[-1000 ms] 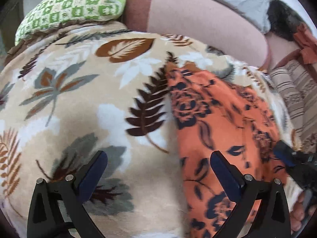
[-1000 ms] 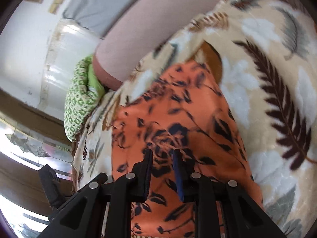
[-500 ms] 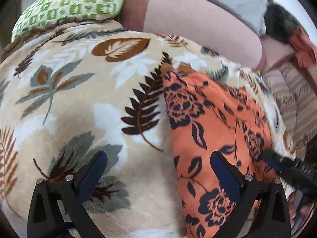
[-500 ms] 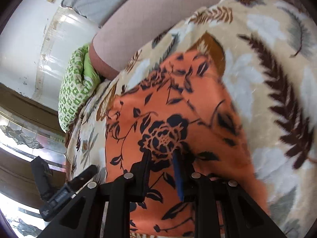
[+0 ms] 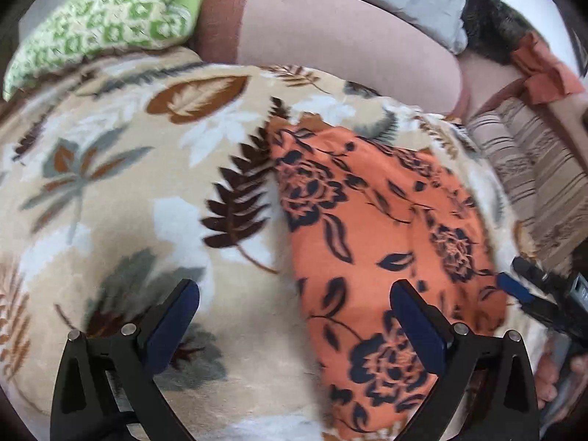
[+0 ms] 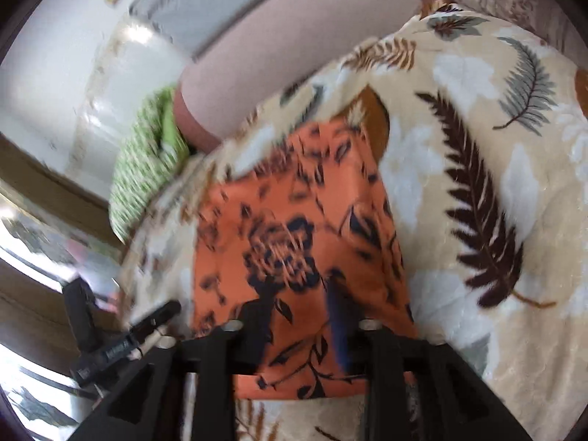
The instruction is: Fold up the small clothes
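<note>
Orange cloth with a dark floral print (image 5: 386, 228) lies flat on the beige leaf-patterned fleece blanket (image 5: 121, 198). Left gripper (image 5: 294, 316) hovers over the cloth's left edge with fingers spread wide, holding nothing. Right gripper (image 6: 297, 316) has parted fingers at the cloth's near edge, with fabric visible between them; the view is blurred.

Orange garment (image 5: 371, 242) with dark navy floral print, lying flat as a long narrow strip, right of centre in left wrist view; centre of frame in right wrist view (image 6: 294, 242), near edge straight.
</note>
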`<state>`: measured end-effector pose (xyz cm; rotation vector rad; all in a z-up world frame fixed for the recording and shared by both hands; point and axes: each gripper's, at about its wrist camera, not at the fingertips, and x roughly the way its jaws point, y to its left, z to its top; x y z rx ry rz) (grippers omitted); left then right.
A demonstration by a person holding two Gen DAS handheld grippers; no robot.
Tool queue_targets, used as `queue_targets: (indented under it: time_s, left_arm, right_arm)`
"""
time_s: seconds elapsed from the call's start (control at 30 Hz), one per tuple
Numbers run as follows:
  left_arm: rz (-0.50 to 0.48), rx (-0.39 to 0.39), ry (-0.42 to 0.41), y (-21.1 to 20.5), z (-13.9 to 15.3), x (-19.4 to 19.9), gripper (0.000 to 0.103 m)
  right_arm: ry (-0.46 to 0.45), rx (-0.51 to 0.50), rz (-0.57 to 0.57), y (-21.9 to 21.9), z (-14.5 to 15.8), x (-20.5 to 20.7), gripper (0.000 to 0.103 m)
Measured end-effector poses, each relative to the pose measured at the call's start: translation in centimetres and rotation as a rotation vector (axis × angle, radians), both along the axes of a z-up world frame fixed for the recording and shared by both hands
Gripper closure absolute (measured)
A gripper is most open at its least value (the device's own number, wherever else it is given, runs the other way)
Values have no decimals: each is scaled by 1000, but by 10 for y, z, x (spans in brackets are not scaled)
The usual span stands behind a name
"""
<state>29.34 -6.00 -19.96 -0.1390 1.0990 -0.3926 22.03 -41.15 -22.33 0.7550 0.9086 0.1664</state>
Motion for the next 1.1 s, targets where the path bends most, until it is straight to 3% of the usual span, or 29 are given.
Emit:
queue_targets:
  time_s: [0.03,0.1,0.17,0.33,0.47,0.57,0.7,1.1]
  left_arm:
    - [-5,-39,32,1,-4,2,0]
    - [-3,-111,103,3,-13,8,0]
    - [8,-127,136,0,-20,9,0]
    - [4,-34,68,-14,-16,5,0]
    - [-12,63,2,-26,-14,1,0]
    - [-33,179,-54,-37,-13,-1,0]
    - [-51,245,-81,-44,-18,1,0]
    - [-84,263,-99,-61,-24,6,0]
  right_arm:
    - [-13,28,-22,-6,-2,-3,22]
    - [-38,73,-62,-17,-3,-5,22]
    - [-19,63,-79,-27,-6,-4,22]
    - [32,85,-88,-42,-20,3,22]
    - [15,129,-31,-45,-31,14,22]
    - [19,144,7,-42,-43,26,22]
    - [45,173,63,-34,-59,37,22]
    - [23,190,152,-13,-75,68,21]
